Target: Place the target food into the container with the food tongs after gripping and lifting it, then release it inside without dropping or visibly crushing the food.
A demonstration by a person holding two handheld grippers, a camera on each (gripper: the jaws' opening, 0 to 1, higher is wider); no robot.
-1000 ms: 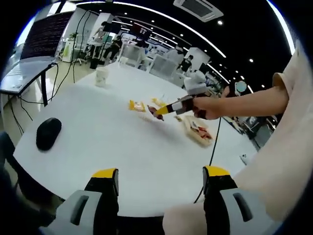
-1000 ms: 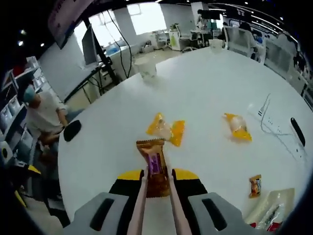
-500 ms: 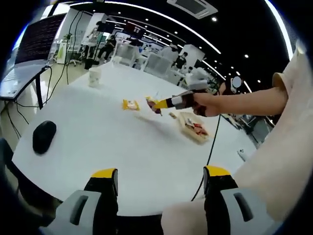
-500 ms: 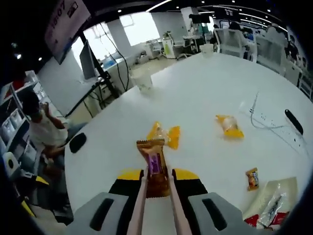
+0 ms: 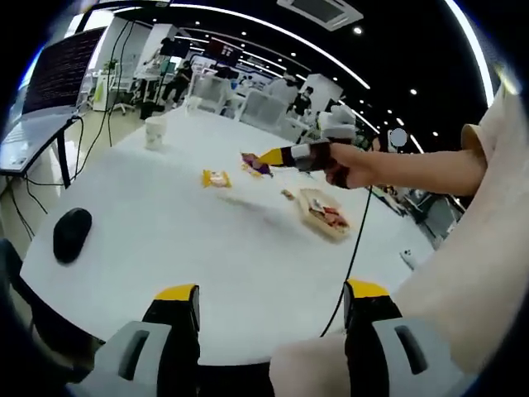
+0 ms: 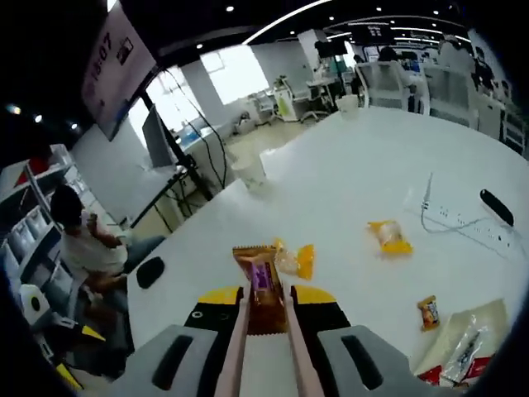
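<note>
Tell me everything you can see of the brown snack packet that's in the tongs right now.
The brown snack packet is a flat, glossy wrapper with a purple panel down its middle and a crimped, serrated top edge. It stands upright in the right gripper view, its lower part pinched between the pink tongs, which the right gripper squeezes. It looks uncrushed. In the left gripper view the packet hangs above the white table, touching nothing else, left of the container.

- Left tool (image 5: 271,318): jaws wide apart, nothing between them, held low at the near edge of the tabletop (image 5: 207,240).
- Right tool (image 6: 264,298): jaws drawn in against pink food tongs (image 6: 266,347), whose tips pinch a brown snack packet (image 6: 258,277).
- Right forearm (image 5: 413,169): bare, stretched out above the tabletop, hand (image 5: 340,164) wrapped round the right tool.
</note>
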